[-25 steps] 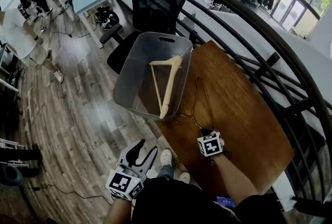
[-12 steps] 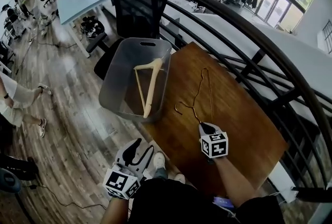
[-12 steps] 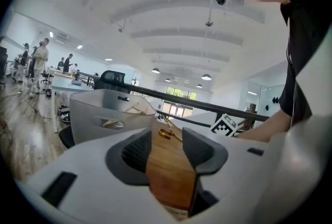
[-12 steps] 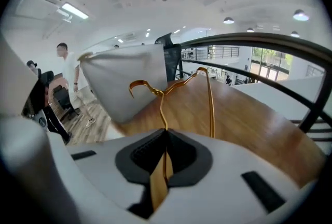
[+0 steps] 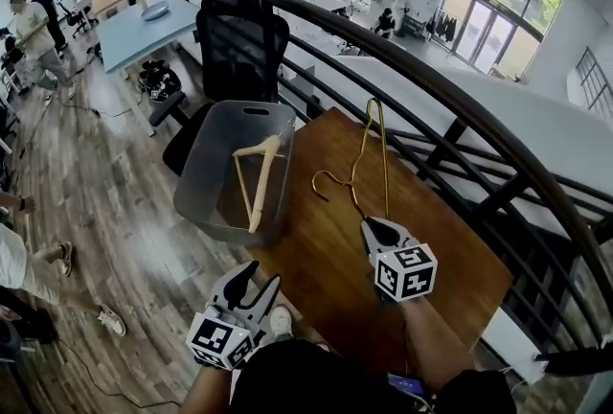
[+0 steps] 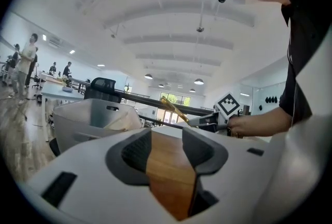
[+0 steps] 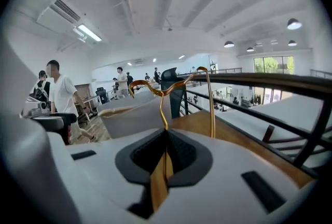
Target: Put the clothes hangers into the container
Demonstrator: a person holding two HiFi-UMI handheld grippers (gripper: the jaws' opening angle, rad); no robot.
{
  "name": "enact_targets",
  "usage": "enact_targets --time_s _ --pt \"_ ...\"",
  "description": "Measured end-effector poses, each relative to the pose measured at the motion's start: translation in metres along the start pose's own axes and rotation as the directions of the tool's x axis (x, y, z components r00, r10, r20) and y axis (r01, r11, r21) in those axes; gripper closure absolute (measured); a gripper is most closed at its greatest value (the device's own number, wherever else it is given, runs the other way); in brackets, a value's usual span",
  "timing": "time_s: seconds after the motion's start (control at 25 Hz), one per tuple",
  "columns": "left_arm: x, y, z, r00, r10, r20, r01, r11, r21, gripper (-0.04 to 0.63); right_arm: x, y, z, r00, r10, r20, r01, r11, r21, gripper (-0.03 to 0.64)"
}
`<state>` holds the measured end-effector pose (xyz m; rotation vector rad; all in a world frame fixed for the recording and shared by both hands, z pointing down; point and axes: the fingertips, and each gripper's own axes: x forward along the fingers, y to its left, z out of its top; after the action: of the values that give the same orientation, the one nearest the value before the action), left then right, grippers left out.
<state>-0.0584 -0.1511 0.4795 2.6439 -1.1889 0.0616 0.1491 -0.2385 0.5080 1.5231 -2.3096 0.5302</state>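
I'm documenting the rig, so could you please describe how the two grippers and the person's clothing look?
The left gripper and right gripper both have white moulded shells, dark textured pads and a white cube bearing black square markers. The person wears a black top.

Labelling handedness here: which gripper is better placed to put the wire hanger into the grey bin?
Right. The right gripper is shut on the wire hanger, held above the table beside the bin. The left gripper is open and empty.
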Motion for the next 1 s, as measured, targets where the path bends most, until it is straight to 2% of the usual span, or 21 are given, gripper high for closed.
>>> enact_targets --time_s 0.2,0.48,0.76,1.0 --pt "0.001 0.002 0.009 1.0 0.006 0.029 -0.007 1.0 0.015 0.403 0.01 0.027 0.045 0.999 0.051 0.007 -0.049 0.982 -0.182 0.607" --pt "-0.016 0.021 0.016 0.997 0.059 0.046 -0.06 0.998 0.016 0.403 0.053 0.073 0.082 0.993 0.102 -0.065 -0.119 0.91 -0.396 0.607" --pt "-0.042 0.035 0.026 0.991 0.118 0.068 -0.119 0.993 0.017 0.403 0.09 0.108 0.084 0.971 0.103 -0.215 -0.204 0.827 -0.524 0.606" --pt "-0.052 0.055 0.03 0.986 0.151 0.077 -0.152 0.988 0.008 0.403 0.116 0.133 0.066 0.922 0.071 -0.382 -0.306 0.738 -0.601 0.606"
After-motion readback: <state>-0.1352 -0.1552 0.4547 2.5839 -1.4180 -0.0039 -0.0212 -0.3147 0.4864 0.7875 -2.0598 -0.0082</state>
